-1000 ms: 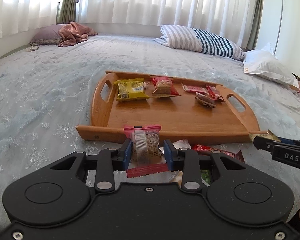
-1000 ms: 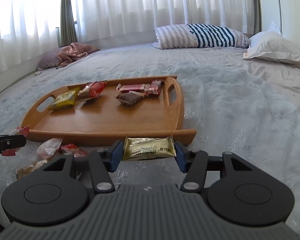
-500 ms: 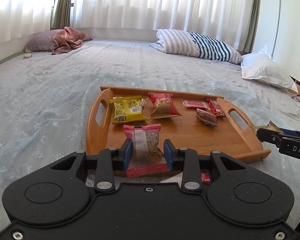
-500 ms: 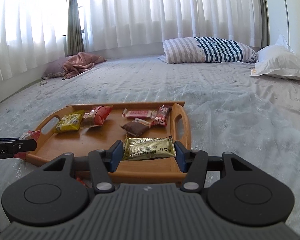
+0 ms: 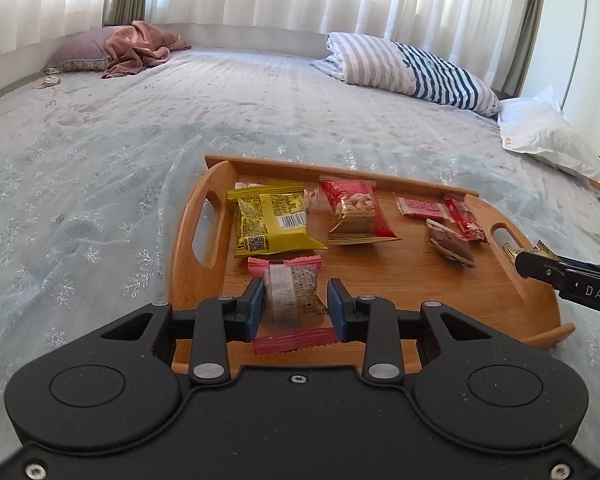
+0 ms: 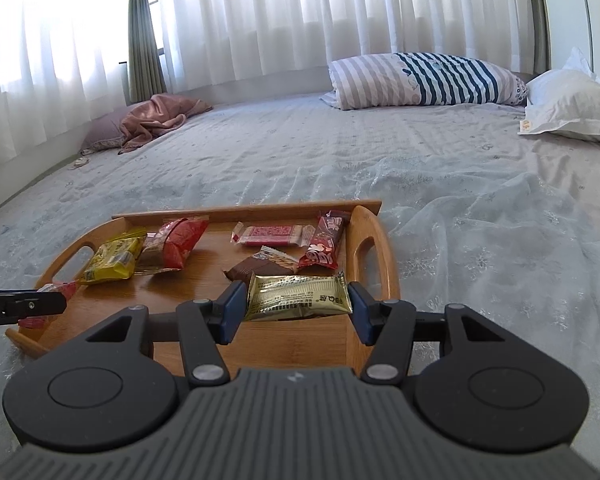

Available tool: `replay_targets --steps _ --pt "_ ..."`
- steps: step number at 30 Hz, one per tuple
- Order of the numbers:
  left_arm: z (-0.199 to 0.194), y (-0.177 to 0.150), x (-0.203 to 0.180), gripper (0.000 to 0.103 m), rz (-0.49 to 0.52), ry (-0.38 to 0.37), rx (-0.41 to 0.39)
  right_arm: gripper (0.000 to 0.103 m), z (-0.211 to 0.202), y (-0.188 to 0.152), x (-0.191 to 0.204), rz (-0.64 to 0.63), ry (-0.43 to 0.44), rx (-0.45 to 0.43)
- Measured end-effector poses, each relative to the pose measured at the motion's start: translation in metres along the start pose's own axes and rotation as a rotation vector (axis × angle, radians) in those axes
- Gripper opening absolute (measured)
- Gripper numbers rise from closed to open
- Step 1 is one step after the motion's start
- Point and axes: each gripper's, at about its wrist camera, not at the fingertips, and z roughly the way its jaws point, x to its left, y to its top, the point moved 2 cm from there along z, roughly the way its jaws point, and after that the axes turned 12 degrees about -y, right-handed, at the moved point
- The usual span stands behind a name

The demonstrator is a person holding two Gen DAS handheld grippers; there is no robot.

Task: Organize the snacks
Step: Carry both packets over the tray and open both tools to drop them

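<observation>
The left tongs [image 5: 295, 309] pinch a pink snack packet [image 5: 290, 295], long axis pointing away, over the near left part of the wooden tray [image 5: 188, 236]. The right tongs [image 6: 298, 312] pinch a gold packet [image 6: 298, 295] crosswise over the near right part; free tray floor lies directly below both.

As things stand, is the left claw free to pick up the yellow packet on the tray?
Probably not: the left claw is already shut on a pink packet, though the yellow packet lies unobstructed just ahead.

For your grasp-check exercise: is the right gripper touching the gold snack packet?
Touching. The right wrist view shows the right gripper with both blue pads pressed against the ends of the gold snack packet, holding it above the wooden tray.
</observation>
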Motion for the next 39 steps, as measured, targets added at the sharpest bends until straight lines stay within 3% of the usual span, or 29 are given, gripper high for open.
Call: replay_targets --steps 13,32,35,36,39 --pt "0.031 0.006 0.011 0.032 0.009 0.025 0.026 0.058 0.031 -0.005 0.003 -0.009 -0.002 0.034" --pt "0.043 0.003 0.015 0.034 0.007 0.047 0.033 0.059 0.039 -0.009 0.003 -0.009 0.001 0.040" --pt "0.041 0.003 0.016 0.044 -0.016 0.053 0.028 0.066 0.038 -0.011 0.005 -0.024 0.000 0.033" --pt "0.038 0.004 0.016 0.051 -0.020 0.051 0.022 0.074 0.037 -0.011 0.006 -0.030 -0.001 0.030" --pt "0.030 0.004 0.012 0.065 -0.007 0.055 0.003 0.078 0.032 -0.013 0.004 -0.034 0.003 0.022"
